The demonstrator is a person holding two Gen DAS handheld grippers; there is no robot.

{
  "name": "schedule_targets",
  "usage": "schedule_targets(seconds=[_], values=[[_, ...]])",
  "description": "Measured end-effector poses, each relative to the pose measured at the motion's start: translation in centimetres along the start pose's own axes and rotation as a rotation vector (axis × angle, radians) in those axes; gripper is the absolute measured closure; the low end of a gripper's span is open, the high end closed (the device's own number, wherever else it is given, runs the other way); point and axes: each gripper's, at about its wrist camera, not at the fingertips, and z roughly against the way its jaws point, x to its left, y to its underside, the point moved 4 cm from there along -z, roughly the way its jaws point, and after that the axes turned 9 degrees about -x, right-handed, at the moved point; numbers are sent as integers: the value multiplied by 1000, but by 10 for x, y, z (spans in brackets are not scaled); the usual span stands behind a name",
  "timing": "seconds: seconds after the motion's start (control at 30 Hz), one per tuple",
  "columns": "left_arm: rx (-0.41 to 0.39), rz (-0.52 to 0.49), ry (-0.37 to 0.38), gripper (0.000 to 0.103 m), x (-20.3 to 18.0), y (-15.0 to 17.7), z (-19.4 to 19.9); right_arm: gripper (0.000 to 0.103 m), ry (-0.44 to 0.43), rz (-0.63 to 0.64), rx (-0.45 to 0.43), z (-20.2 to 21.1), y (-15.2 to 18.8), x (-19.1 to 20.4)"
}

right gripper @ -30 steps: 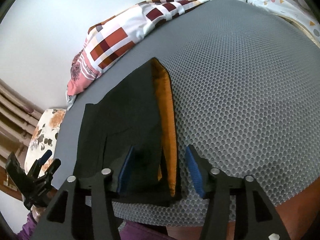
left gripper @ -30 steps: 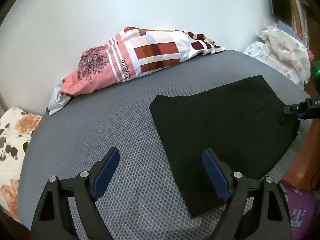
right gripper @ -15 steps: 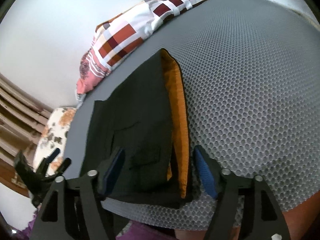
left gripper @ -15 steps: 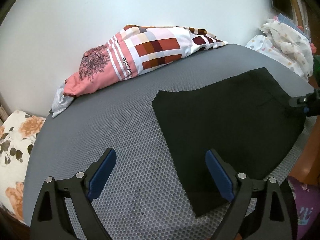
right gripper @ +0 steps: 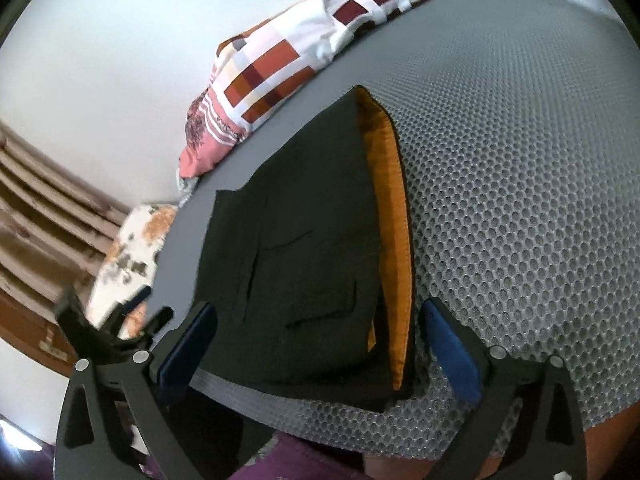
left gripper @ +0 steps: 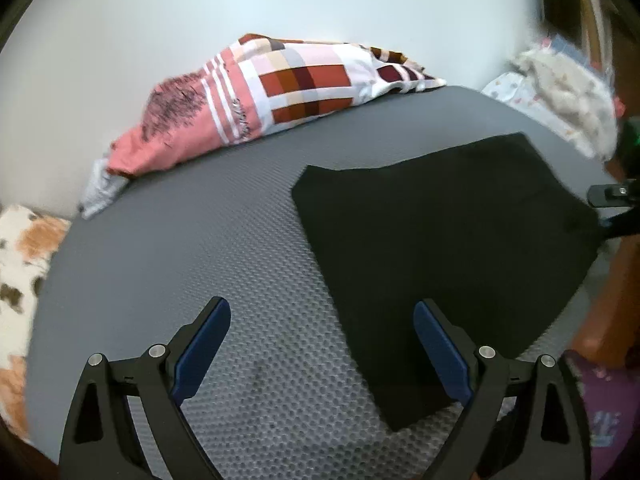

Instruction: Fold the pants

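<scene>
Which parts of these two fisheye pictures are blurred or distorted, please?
Left wrist view: motion blur smears the pink and checked patchwork pillow, while the black folded pants show as a detail-less dark patch. Right wrist view: sharper, pants seams visible; the grey honeycomb mesh mattress bulges from lens distortion; the left gripper is blurred.

Even, soft daylight; strong fisheye bending at edges; motion blur across the left wrist view.

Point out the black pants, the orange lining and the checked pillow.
black pants (right gripper: 312,264): right wrist view, middle of top layer.
orange lining (right gripper: 394,240): right wrist view, exposed strip.
checked pillow (left gripper: 280,96): left wrist view, its middle.
</scene>
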Motion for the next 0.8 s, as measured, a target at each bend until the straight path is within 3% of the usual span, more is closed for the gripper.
schedule_targets(seconds=[0.13, 0.23, 0.37, 0.5, 0.6, 0.8], values=[[69, 106, 102, 10, 6, 3, -8, 3, -41, -60, 42, 5, -6, -10], [93, 169, 146, 10, 12, 5, -13, 3, -90, -117, 26, 10, -11, -16], [150, 282, 295, 10, 16, 6, -24, 3, -87, -172, 71, 6, -20, -22], [206, 383, 422, 10, 19, 3, -41, 0, -41, -155, 155, -7, -31, -21], [289, 447, 523, 10, 17, 4, -60, 0, -85, -184, 227, -18, -37, -23], [310, 544, 652, 10, 22, -8, -80, 0, -125, -151, 338, -37, -50, -20]])
